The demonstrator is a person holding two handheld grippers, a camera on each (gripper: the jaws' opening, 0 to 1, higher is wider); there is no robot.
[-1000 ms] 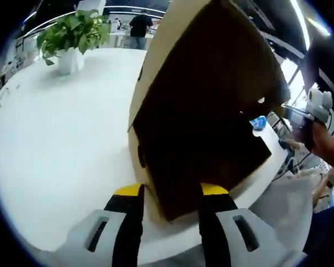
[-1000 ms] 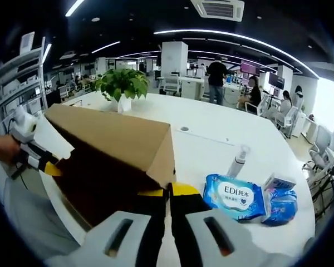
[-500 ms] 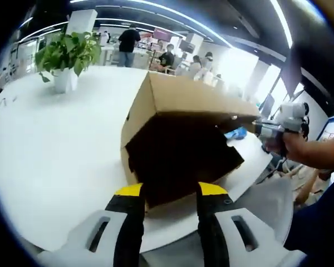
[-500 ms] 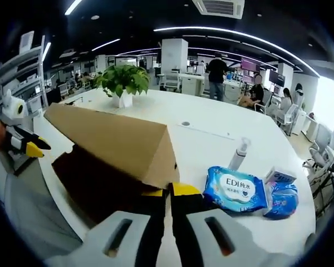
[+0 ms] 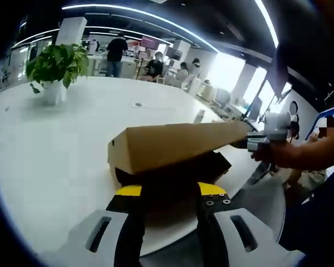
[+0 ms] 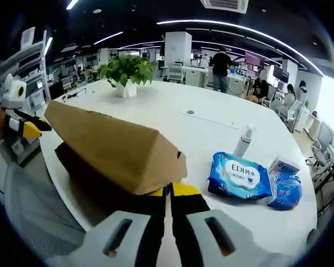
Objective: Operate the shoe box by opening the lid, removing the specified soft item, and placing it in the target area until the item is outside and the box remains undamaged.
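A cardboard box (image 5: 178, 147) sits on the white table (image 5: 50, 150), its lid (image 6: 108, 147) lowered. The right gripper (image 6: 168, 192) pinches the lid's edge with its fingers closed; the left gripper (image 5: 170, 192) stands spread, fingers either side of the box's near end. Wipes (image 6: 239, 178) lie nearby.

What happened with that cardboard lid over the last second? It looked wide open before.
The box lid swung down from steeply raised to nearly shut over the shoe box. The right hand-held gripper, jaws together, stays pinched on the lid's edge; the left hand-held gripper stays open before the box. The wipes pack, spray bottle and plant stayed put.
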